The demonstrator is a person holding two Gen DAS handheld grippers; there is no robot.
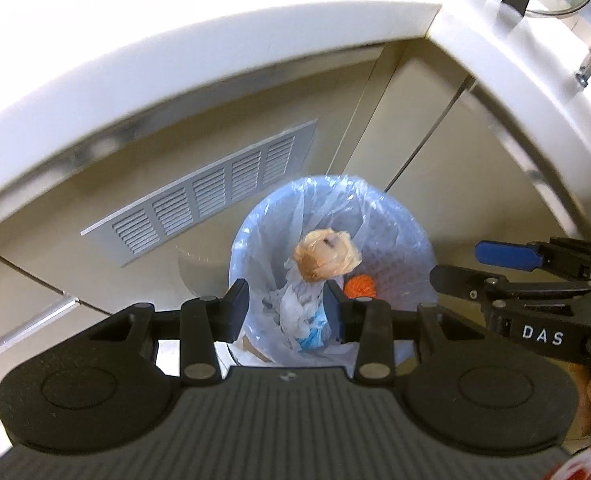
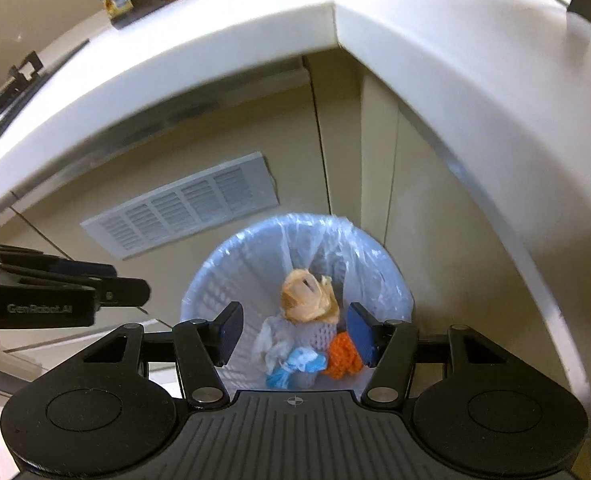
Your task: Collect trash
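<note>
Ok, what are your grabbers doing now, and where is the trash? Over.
Left gripper and right gripper both open, empty, above the bin. Tan wad, orange scrap, tissues lie inside. Nothing in the way.

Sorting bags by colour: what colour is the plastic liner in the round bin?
Pale translucent blue plastic liner, clearest in the right wrist view.

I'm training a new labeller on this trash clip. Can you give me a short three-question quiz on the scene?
1. True or false: the right hand-held gripper holds something.
2. What lines the bin? A) paper B) clear plastic bag C) nothing
3. Name the colour of the knitted item in the bin beside the blue wad.

Key: 1 false, its jaws are empty; 2 B; 3 orange.
</note>
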